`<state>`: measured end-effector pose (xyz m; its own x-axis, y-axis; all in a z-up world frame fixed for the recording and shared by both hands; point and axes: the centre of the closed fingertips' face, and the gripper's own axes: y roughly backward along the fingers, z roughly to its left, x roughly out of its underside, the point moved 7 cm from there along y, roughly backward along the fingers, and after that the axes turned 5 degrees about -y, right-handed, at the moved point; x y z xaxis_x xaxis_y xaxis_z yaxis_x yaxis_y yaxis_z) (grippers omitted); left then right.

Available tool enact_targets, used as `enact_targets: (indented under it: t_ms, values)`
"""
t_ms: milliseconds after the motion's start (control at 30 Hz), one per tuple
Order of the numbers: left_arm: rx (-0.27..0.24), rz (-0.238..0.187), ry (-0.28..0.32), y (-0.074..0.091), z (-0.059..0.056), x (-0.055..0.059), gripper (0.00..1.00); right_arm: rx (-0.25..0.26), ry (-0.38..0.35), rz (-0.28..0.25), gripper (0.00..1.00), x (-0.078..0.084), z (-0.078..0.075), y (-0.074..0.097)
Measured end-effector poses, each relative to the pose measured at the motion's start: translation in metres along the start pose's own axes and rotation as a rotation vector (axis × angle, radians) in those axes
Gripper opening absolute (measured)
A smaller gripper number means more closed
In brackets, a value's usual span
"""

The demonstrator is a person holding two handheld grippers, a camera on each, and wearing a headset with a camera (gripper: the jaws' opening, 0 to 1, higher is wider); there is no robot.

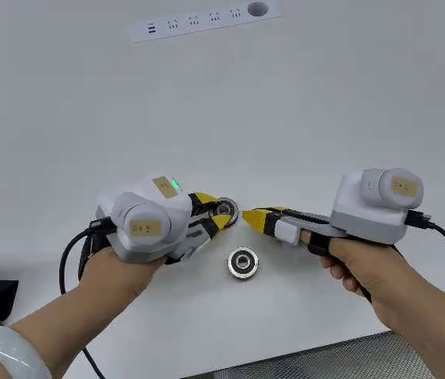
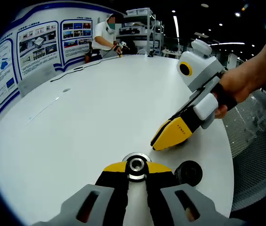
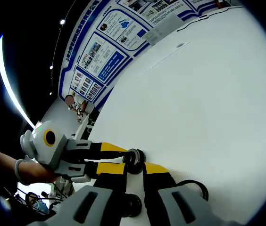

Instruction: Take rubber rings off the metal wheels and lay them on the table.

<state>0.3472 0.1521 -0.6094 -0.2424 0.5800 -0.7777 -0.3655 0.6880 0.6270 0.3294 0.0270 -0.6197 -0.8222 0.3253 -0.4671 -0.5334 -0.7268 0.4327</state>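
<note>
Head view: pinched at the tips of the yellow-tipped jaws of the left gripper (image 1: pixel 218 212), a small round metal wheel (image 1: pixel 227 211), held over the white counter (image 1: pixel 301 118). Same grip in the left gripper view, with the jaws narrowed onto the wheel's sides and its silver hub facing the camera. Cannot tell whether a rubber ring sits on that wheel. Opposite, almost tip to tip, the right gripper (image 1: pixel 248 217), with yellow jaws drawn together into one wedge and nothing between them. Aimed at the held wheel, just beside it and, going by the left gripper view, not touching. Flat on the counter below and between the two sets of tips, a second round metal wheel with a dark rim (image 1: pixel 242 263), apart from both grippers. Left hand (image 1: pixel 116 268) wrapped round the grey-white body from behind, forearm entering from the lower left, pale bangle (image 1: pixel 1 351) on the wrist. Right hand (image 1: pixel 364 264) closed on the black handle, forearm from the lower right, gripper roughly level and pointing left. At the counter's far edge, a long white power strip (image 1: pixel 203 20).
</note>
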Motion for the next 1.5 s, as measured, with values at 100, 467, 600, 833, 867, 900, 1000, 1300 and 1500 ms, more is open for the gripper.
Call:
enact_targets:
  t_ms: [100,467,600,833,867,900,1000,1300,1500]
  values:
    - [0.000,-0.003,0.004,0.000,0.000,0.000,0.14,-0.007,-0.008,0.001,0.15,-0.001,-0.001,-0.005]
    - [-0.004,-0.008,0.015,0.001,0.000,0.000,0.14,-0.023,-0.041,0.012,0.17,-0.003,-0.003,-0.018]
    - [-0.004,-0.010,0.017,0.001,0.000,0.000,0.14,-0.023,-0.048,0.019,0.17,-0.002,-0.005,-0.020]
    - [-0.004,-0.013,0.021,0.000,0.000,0.000,0.14,-0.027,-0.063,0.033,0.17,-0.001,-0.006,-0.024]
    - [-0.004,-0.013,0.021,0.001,0.000,0.000,0.14,-0.031,-0.068,0.033,0.17,-0.001,-0.005,-0.024]
    - [-0.004,-0.013,0.021,0.001,-0.001,0.000,0.14,-0.033,-0.070,0.035,0.17,-0.001,-0.005,-0.024]
    - [-0.004,-0.013,0.020,0.000,0.000,0.000,0.14,-0.037,-0.070,0.036,0.17,-0.001,-0.005,-0.023]
    - [-0.004,-0.012,0.020,0.000,0.000,0.001,0.14,-0.043,-0.063,0.024,0.15,-0.002,-0.003,-0.015]
    - [-0.004,-0.011,0.018,0.000,0.000,0.000,0.14,-0.049,-0.056,0.019,0.12,-0.003,-0.001,-0.012]
